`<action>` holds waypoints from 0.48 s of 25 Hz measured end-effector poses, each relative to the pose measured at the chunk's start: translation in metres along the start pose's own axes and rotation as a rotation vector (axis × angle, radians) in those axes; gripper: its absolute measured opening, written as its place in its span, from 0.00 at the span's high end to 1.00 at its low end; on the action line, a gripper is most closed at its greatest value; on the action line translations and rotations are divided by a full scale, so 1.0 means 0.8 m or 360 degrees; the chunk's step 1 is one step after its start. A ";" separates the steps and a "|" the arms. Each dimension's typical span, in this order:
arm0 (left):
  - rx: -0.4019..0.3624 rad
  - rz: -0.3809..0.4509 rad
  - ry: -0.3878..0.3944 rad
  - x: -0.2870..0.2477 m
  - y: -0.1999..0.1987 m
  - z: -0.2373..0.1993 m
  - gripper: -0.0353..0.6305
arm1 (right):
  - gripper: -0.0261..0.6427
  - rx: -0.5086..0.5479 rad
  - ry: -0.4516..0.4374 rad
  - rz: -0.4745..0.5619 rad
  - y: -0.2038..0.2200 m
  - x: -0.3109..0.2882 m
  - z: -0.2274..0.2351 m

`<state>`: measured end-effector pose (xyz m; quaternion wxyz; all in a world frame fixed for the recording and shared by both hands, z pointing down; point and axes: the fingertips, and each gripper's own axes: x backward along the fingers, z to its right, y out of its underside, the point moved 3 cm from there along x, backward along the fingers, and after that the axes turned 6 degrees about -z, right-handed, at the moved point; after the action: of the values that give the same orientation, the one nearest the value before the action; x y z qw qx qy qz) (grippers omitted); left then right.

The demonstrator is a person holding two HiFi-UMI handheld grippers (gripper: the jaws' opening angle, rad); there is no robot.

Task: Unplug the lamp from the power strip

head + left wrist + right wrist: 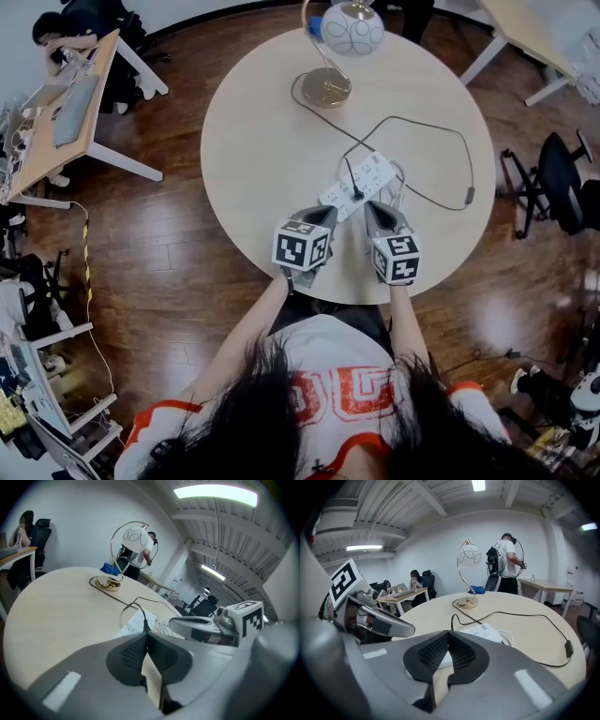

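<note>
Open office; desks (42, 155), swivel chairs (562, 178), exposed ceiling (393, 508).

White shirt (330, 349) on the person, orange-red print across it, orange trim at the sleeves, long dark hair (251, 417) over it. The left gripper (329, 214) and right gripper (374, 210) were grey-shelled, with black-and-white marker cubes (300, 247) and black ribbed pads (132, 651).
</note>
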<state>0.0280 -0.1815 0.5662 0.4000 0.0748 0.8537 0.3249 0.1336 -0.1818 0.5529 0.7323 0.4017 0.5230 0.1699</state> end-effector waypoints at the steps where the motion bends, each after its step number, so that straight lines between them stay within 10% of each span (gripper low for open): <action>1: -0.0017 0.0021 0.0018 0.009 -0.001 0.005 0.95 | 0.96 -0.0018 0.0002 0.0013 0.000 0.002 -0.003; 12: -0.0100 0.0247 0.0069 0.104 -0.002 0.014 0.95 | 0.96 -0.0260 -0.0017 0.0233 -0.008 0.035 -0.057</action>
<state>-0.0196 -0.1448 0.5073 0.3572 0.1211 0.8432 0.3831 0.1021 -0.1483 0.5244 0.7511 0.3787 0.4726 0.2629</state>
